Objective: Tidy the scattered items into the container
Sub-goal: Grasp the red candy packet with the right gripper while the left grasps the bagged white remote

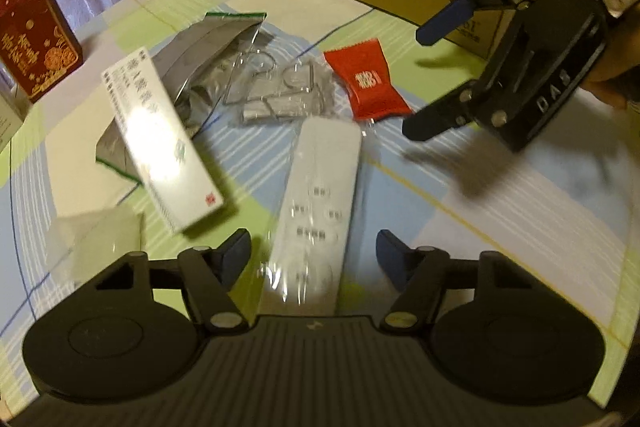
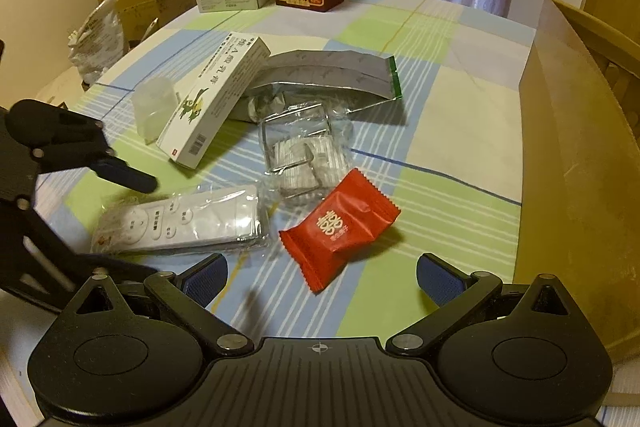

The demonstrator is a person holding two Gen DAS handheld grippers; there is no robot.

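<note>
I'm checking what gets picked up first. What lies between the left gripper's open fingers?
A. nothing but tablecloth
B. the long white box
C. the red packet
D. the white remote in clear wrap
D: in the left wrist view the white remote runs lengthwise between the left gripper's spread fingers, not yet clamped.

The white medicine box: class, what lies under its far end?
The white medicine box leans on a silver foil pouch with a green edge. A clear plastic cup lies beside it. Whatever sits beneath the box is covered.
</note>
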